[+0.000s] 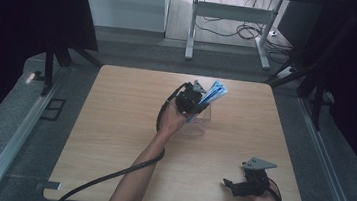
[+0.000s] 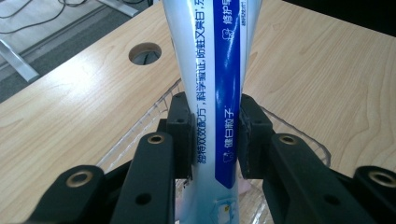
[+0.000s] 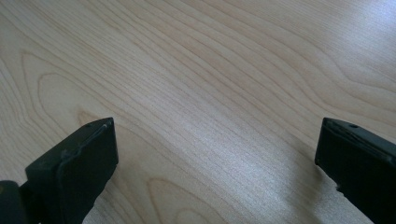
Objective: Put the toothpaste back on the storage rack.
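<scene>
The left tongs (image 2: 215, 135) are clamped on a white and blue toothpaste tube (image 2: 212, 79), one black pad pressed against each of its sides about midway up the printed length. In the high view these left tongs (image 1: 192, 102) sit a little past the middle of the counter (image 1: 112, 139), toward twelve o'clock, and the tube (image 1: 214, 94) slants up from them toward one o'clock. Directly under the tube, at its six o'clock end, stands a clear plastic container (image 2: 140, 126); the tube's lower end reaches down inside its rim, though whether it touches the bottom cannot be told. At eleven o'clock from the container a round cable hole (image 2: 145, 52) opens in the wood.

The right tongs (image 3: 215, 163) stand wide apart with nothing between them, above bare wood grain. In the high view the right tongs (image 1: 230, 185) rest near the counter's five o'clock corner, well apart from the tube.
</scene>
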A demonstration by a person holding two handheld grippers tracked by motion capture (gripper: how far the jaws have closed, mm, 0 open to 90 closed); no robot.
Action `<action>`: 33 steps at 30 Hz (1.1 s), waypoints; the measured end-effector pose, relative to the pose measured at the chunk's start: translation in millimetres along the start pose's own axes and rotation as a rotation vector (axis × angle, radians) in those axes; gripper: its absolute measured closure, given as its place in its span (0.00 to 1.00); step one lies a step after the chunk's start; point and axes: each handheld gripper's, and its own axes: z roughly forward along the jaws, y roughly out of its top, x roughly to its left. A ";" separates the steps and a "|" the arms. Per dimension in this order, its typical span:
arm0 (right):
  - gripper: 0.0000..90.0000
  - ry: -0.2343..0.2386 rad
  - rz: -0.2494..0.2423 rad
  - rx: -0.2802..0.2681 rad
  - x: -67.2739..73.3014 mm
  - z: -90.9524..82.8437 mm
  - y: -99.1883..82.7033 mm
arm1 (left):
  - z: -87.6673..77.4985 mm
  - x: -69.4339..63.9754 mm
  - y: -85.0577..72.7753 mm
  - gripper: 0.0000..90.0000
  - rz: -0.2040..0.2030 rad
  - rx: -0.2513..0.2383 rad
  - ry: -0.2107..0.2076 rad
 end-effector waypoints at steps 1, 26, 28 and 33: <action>0.00 0.000 0.000 0.000 0.0 0.0 0.0 | -0.2 -0.5 -0.2 0.78 0.003 0.003 0.000; 0.00 0.006 -0.007 0.017 1.5 2.1 -0.1 | 0.1 -6.3 -12.3 0.77 0.036 0.091 0.018; 0.00 0.006 -0.008 0.017 1.7 2.4 -0.1 | 0.2 -6.1 -12.1 0.76 0.033 0.092 0.014; 0.00 0.006 -0.008 0.017 1.7 2.4 -0.1 | -0.4 -5.7 -11.1 0.73 0.028 0.103 0.011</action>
